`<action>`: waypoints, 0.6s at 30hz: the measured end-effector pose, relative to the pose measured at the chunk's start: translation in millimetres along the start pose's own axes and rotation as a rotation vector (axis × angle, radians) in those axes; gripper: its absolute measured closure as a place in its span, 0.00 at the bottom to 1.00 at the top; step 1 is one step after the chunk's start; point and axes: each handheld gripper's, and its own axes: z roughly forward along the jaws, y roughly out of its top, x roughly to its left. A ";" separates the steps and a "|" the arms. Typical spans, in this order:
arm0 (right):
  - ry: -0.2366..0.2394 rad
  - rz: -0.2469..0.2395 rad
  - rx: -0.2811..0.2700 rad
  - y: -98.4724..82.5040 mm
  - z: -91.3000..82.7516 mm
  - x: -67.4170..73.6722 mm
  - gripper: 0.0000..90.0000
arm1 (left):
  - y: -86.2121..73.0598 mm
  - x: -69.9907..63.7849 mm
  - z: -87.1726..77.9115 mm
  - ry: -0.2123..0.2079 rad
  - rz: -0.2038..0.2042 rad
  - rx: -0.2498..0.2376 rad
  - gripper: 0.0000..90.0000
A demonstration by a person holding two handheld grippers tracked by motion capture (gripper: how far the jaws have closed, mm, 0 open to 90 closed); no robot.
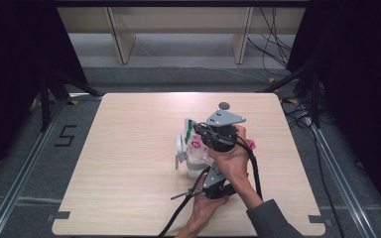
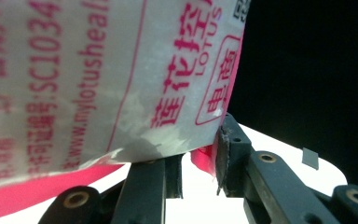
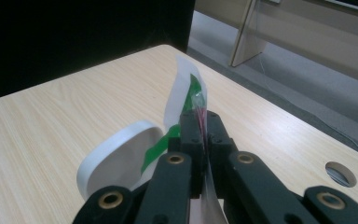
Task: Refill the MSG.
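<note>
High view: at table [image 1: 129, 148] centre, the right gripper [image 1: 198, 130] and left gripper [image 1: 198, 191] hold a packet [image 1: 194, 144] above a white jug [image 1: 184, 154], seemingly to pour. Left gripper view: jaws pinch the packet's pink lower corner [image 2: 204, 161] at 12 o'clock, steadying it. Right gripper view: jaws are clamped on the green-printed top edge [image 3: 193, 100] at 12 o'clock, the jug's rim [image 3: 116, 149] at 9.

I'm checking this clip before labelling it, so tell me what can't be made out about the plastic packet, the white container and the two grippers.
- Packet, left gripper view: its print runs off the picture's edges; too close to read whole.
- Packet's contents: high view, hidden by the right gripper and hand.
- White container, high view: partly covered by the packet; what it holds can't be told.
- Left gripper, high view: whether its jaw tips pinch anything is too small to tell.
</note>
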 end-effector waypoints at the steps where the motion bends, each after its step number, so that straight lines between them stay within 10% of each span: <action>1: -0.008 0.000 -0.014 -0.2 0.9 0.4 1.00 | 0.1 0.0 0.1 -0.001 -0.001 -0.001 0.82; 18: -0.009 -0.022 -0.001 -0.4 2.1 1.4 1.00 | 0.4 1.2 -1.0 0.013 0.037 0.032 0.82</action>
